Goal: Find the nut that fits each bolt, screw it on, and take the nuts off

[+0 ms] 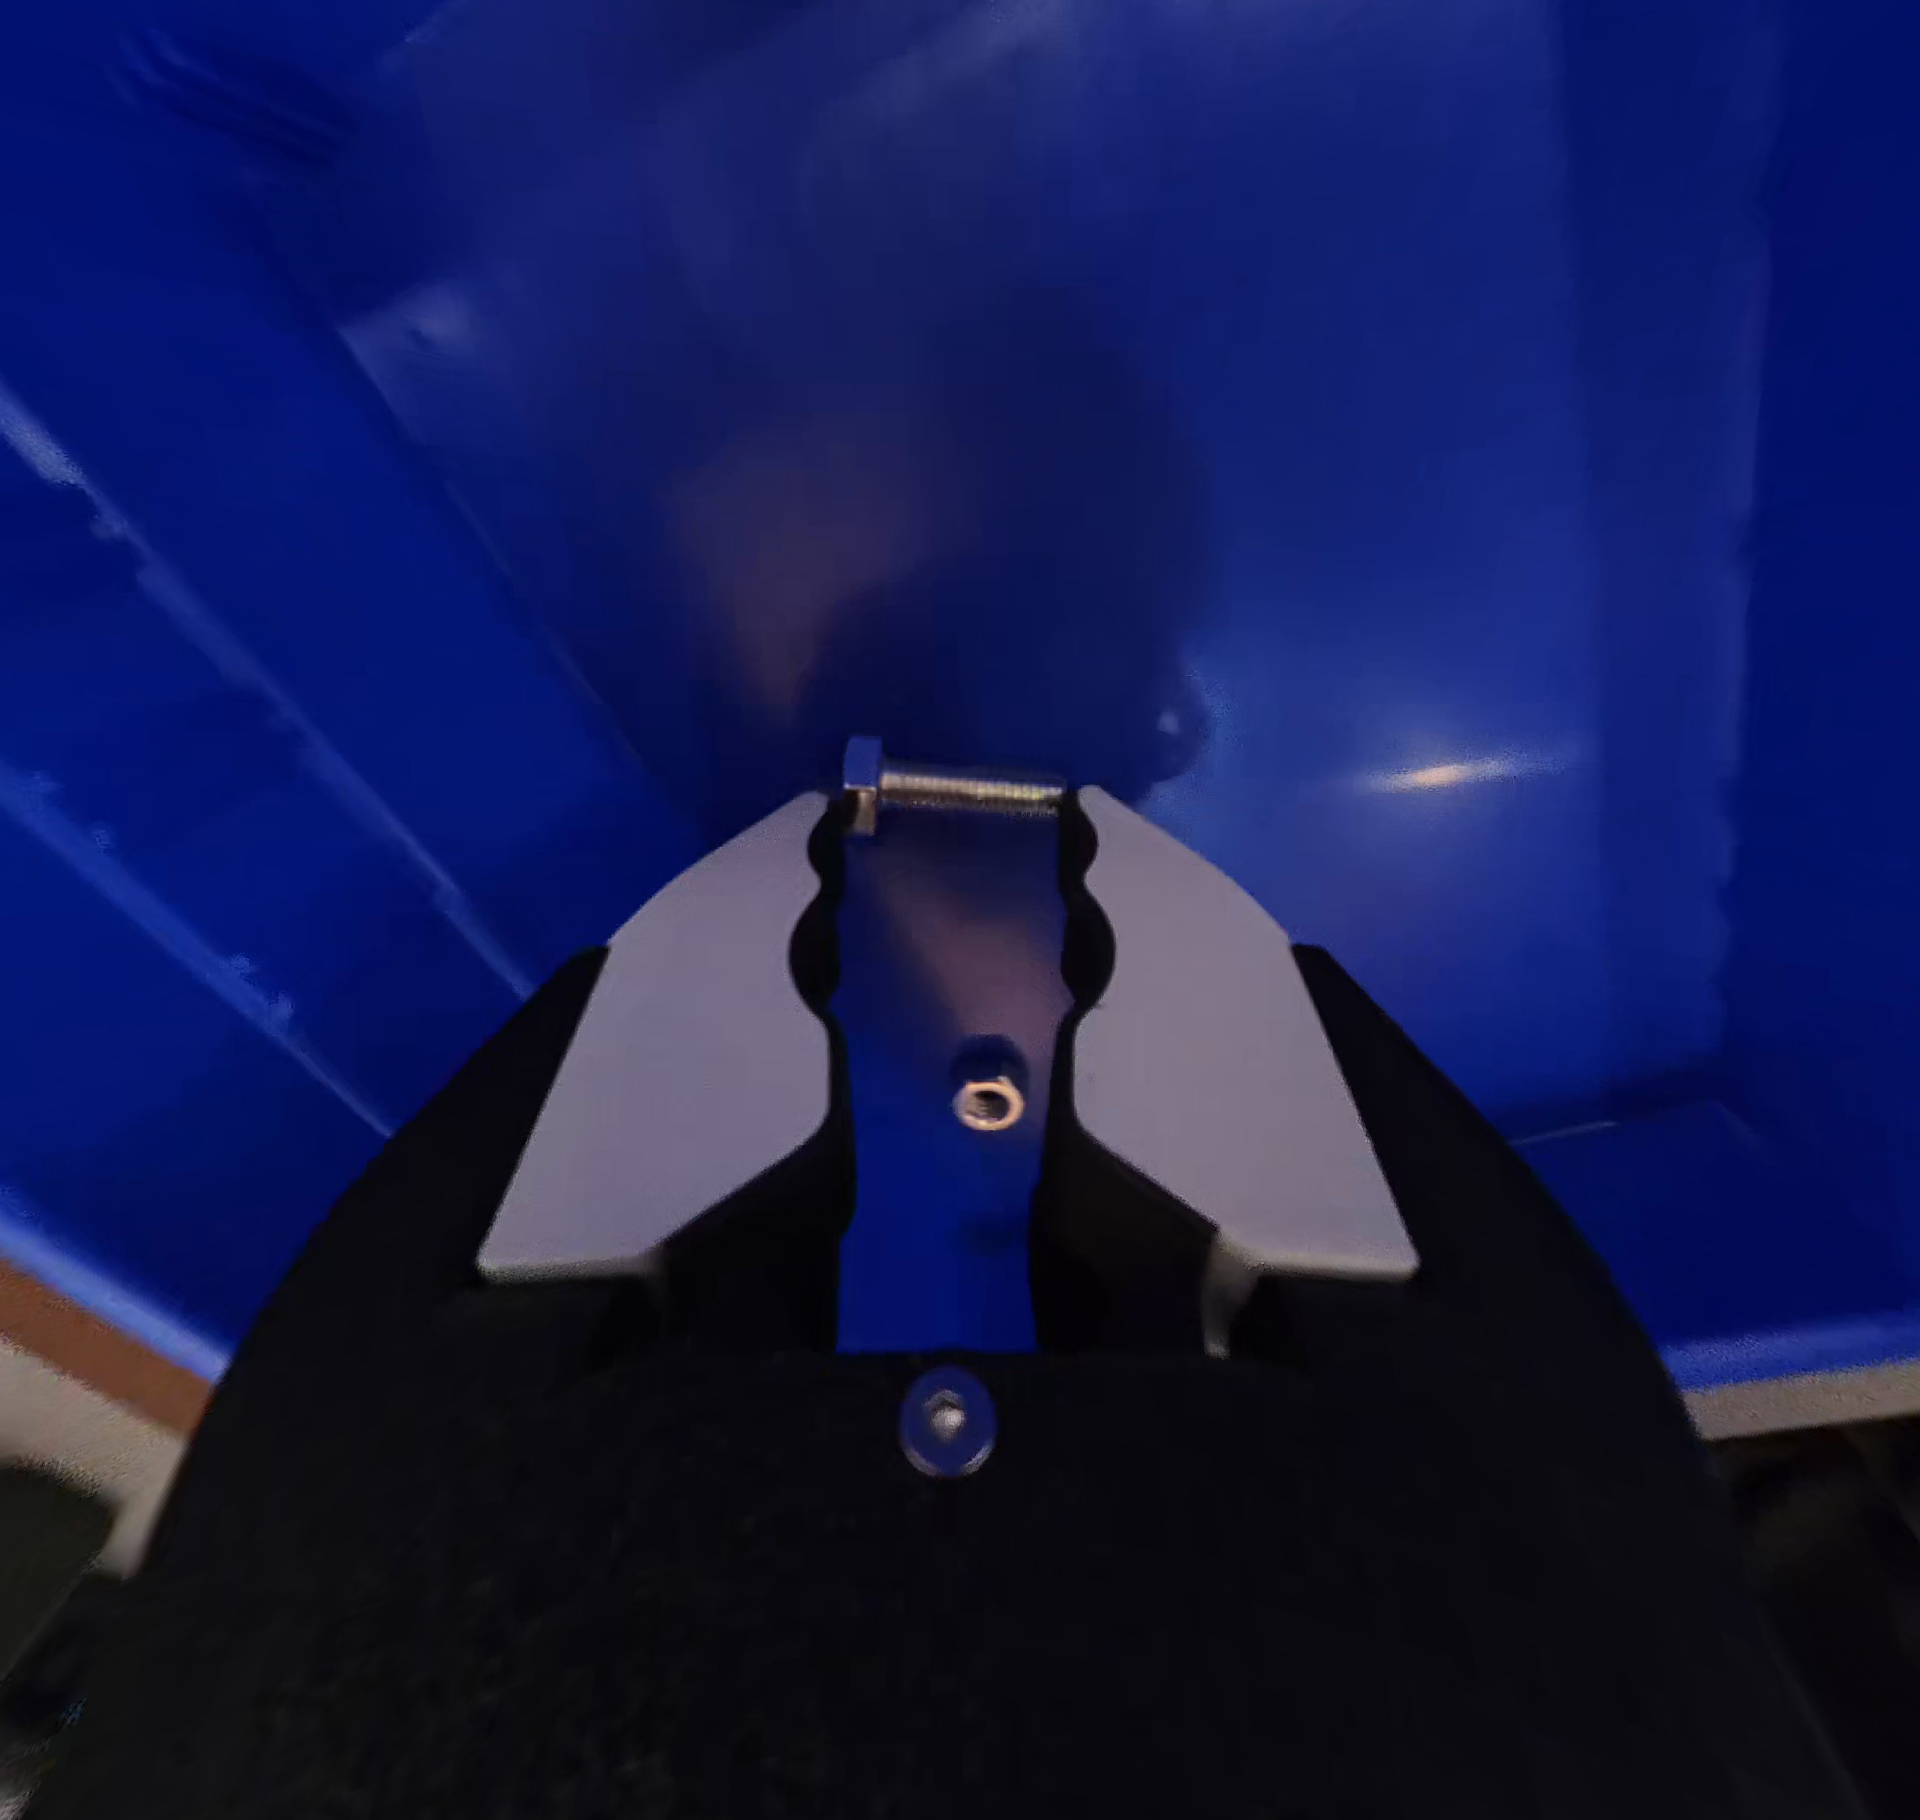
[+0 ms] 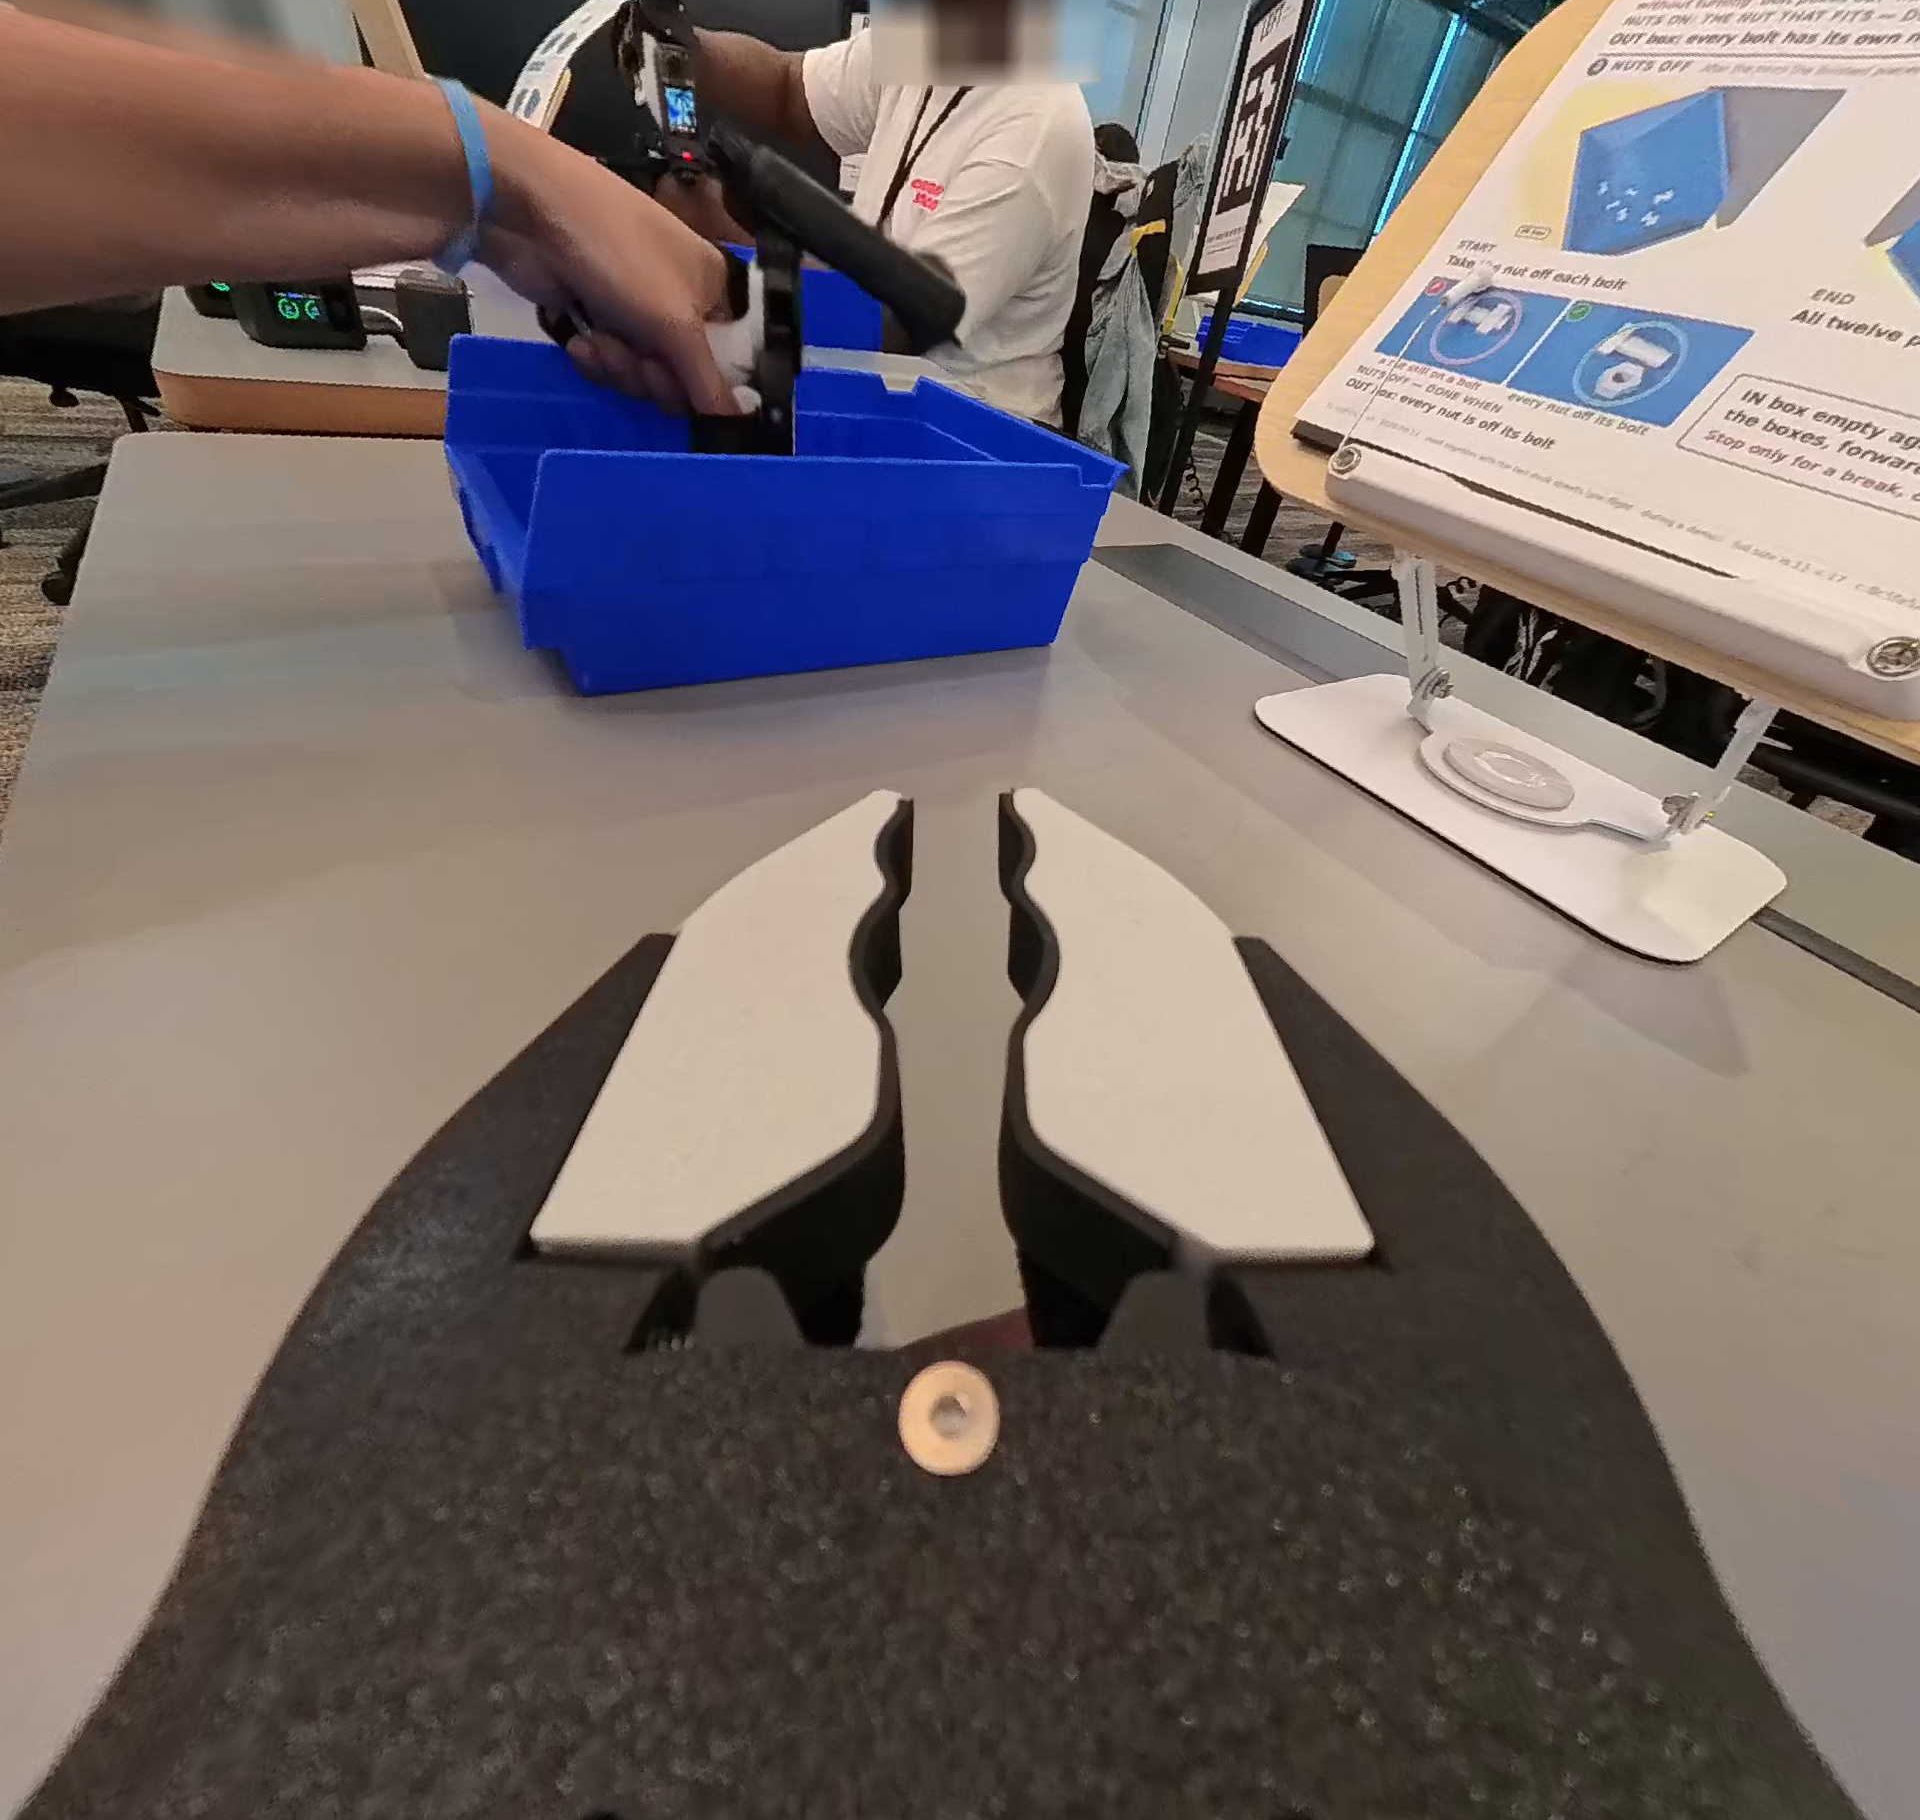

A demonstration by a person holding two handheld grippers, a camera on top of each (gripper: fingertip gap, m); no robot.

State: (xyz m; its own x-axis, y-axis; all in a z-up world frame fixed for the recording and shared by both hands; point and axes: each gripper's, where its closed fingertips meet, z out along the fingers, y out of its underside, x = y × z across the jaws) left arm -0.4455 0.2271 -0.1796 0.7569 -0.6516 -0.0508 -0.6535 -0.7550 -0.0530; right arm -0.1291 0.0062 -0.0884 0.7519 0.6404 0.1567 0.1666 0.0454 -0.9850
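Observation:
In the left wrist view my left gripper (image 1: 956,804) is down inside a blue bin (image 1: 1455,420). It is shut on a silver hex bolt (image 1: 961,788) that lies crosswise between the fingertips, head to the left. A small silver nut (image 1: 987,1107) shows on the blue floor in the gap between the fingers. In the right wrist view my right gripper (image 2: 956,814) hovers low over the grey table (image 2: 312,887), empty, jaws a narrow gap apart. The left gripper (image 2: 748,409), held by a hand, reaches into the blue bin (image 2: 790,575) at the far middle.
A second blue bin (image 2: 499,388) sits right behind the front one. A tilted instruction board (image 2: 1662,316) on a white stand (image 2: 1507,814) is at the right. A person in a white shirt (image 2: 966,212) sits beyond the table. Dark devices (image 2: 301,316) sit on another table at the far left. Left tips to right tips: about 40 centimetres.

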